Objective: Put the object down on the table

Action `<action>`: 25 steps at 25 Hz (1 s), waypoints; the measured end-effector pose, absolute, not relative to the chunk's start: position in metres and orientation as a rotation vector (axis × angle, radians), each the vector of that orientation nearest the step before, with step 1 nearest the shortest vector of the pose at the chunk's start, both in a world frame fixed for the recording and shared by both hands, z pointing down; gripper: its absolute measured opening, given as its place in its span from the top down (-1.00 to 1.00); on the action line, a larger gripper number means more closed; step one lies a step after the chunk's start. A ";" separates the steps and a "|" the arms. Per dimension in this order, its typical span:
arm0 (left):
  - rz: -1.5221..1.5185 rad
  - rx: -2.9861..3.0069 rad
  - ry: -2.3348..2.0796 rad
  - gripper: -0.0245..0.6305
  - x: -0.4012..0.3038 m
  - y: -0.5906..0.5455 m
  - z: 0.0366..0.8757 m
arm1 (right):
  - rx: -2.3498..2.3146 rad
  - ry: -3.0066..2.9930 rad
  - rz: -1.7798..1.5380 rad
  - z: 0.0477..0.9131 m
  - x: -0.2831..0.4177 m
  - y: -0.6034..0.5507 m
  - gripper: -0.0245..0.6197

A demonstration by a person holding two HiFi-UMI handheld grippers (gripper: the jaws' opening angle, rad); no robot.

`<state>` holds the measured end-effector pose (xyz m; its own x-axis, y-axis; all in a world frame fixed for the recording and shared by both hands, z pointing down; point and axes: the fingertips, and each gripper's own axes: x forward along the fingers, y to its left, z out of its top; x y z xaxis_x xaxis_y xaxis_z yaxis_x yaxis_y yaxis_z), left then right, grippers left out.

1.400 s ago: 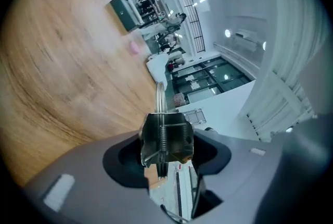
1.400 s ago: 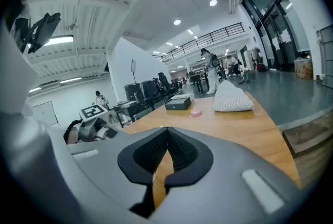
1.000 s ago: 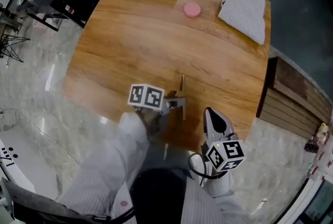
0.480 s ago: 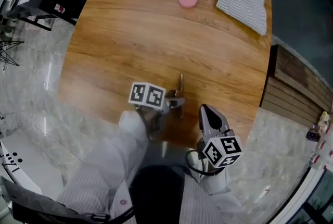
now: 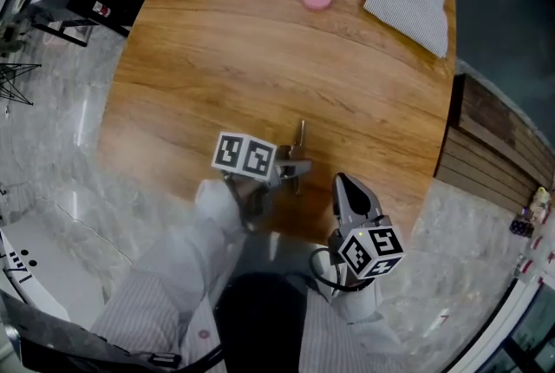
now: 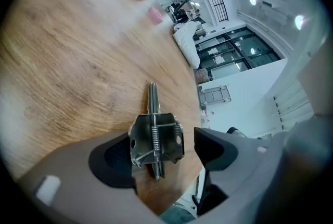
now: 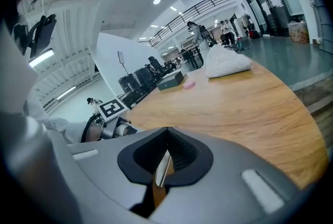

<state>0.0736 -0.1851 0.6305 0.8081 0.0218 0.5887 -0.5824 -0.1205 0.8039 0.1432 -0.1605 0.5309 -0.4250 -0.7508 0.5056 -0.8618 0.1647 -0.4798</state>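
Left hand-held gripper [image 6: 164, 154] is seen released, its jaws spread around a sprung metal clip [image 6: 156, 139]; one jaw lies against the clip's side, while a clear gap is shown at the other. The clip is found near the front edge of the wooden counter [image 5: 260, 42], its thin stem pointed away from the person; it is judged to be resting on the wood, though contact underneath cannot be confirmed, so the put-down is taken as nearly complete. A clean finish is best made by a straight withdrawal along the jaws' own line, so that the touching jaw is not dragged sideways and the clip is not tipped or slid toward the near edge; no lift should be given until both jaws are clear. Right hand-held gripper [image 7: 165, 158] is seen clenched and empty, just beside the left one near the counter's edge; it is best held apart from the clip.
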 end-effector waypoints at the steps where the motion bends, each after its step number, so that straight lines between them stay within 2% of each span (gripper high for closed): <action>1: 0.564 1.637 -0.478 -0.08 0.070 -0.187 0.631 | 1.593 -2.278 1.109 0.531 0.144 -0.160 0.88; 10: 0.716 1.698 -0.663 -0.12 0.028 -0.196 0.640 | 1.561 -2.280 1.120 0.538 0.148 -0.157 0.88; 17: 0.575 1.764 -0.710 -0.10 0.017 -0.211 0.600 | 1.578 -2.290 1.010 0.521 0.144 -0.173 0.88; 19: 0.515 1.837 -0.715 0.01 0.020 -0.217 0.568 | 1.583 -2.300 0.946 0.507 0.142 -0.182 0.88; 22: 0.413 1.997 -0.775 0.48 0.020 -0.235 0.508 | 1.606 -2.361 0.842 0.472 0.135 -0.200 0.88; 25: 0.286 2.144 -0.828 0.84 0.020 -0.247 0.447 | 1.653 -2.425 0.713 0.433 0.128 -0.219 0.88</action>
